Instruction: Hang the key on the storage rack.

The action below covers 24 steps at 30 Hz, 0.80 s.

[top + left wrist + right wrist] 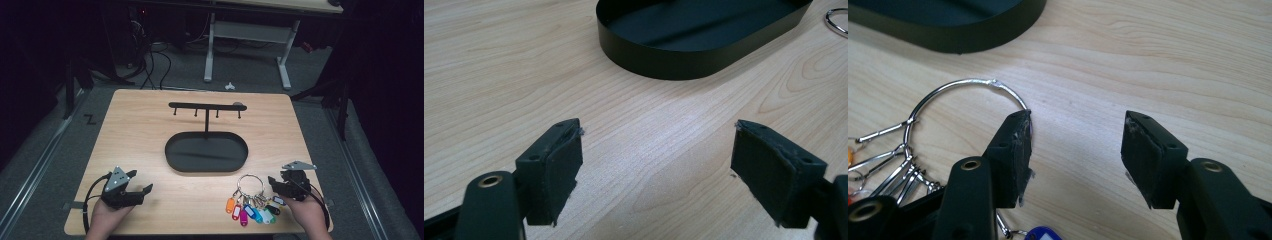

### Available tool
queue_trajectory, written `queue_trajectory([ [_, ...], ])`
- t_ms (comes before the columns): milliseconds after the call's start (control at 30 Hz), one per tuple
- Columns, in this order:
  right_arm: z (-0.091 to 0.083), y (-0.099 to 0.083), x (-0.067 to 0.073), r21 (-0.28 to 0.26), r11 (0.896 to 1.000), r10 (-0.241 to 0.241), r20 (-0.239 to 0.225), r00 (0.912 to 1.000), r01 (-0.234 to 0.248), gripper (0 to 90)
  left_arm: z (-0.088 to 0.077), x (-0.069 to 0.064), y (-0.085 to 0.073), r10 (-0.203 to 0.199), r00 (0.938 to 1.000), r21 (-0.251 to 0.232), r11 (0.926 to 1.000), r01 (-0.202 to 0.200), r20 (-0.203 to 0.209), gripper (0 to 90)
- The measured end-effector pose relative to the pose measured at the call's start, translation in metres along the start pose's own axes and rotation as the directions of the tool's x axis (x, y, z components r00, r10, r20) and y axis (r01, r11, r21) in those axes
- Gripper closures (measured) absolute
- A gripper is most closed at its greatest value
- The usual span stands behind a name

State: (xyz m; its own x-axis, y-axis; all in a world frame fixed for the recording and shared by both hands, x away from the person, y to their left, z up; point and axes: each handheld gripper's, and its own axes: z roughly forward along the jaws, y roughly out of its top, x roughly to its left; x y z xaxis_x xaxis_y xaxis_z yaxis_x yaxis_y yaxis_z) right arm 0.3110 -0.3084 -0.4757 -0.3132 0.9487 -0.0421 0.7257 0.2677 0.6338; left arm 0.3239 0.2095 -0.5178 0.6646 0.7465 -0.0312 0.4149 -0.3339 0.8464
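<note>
At a pale wooden table [150,130], a person's right gripper [281,186] stands just beside a large metal key ring [250,184] hung with bright plastic key tags [250,212], which lies near the table's front edge, right of centre. Its jaws are partly open with nothing between them; in the right gripper view the ring [955,100] curves past the outer side of the left jaw, not into the gap. The left gripper [136,192] rests wide open and empty near the front left corner. Beyond them stands a black oval tray [206,166] with a hooked rack [206,106]. The step in hand looks like the reach for the ring; the next move calls for bringing the wire between the pads, closing, and lifting it toward a hook.
</note>
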Motion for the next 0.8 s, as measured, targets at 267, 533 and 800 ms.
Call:
queue_trajectory([
  [267, 0.008, 0.009, 0.006, 0.089, 0.994, -0.065, -0.039, 0.9971, 0.068, 44.2, -0.001, 0.0, -0.001, -0.001, 1.0, 0.003, 1.0, 0.001, 0.008, 21.3],
  [533, 0.013, 0.024, 0.016, 0.151, 0.98, -0.118, -0.074, 0.9903, 0.128, 43.2, -0.001, -0.001, 0.001, 0.01, 0.9997, -0.011, 0.9999, -0.01, 0.024, 21.3],
  [800, 0.018, 0.04, 0.018, 0.272, 0.943, -0.168, -0.103, 0.9803, 0.191, 42.5, 0.0, -0.002, 0.0, 0.01, 0.9995, -0.005, 0.9999, -0.01, 0.029, 21.1],
])
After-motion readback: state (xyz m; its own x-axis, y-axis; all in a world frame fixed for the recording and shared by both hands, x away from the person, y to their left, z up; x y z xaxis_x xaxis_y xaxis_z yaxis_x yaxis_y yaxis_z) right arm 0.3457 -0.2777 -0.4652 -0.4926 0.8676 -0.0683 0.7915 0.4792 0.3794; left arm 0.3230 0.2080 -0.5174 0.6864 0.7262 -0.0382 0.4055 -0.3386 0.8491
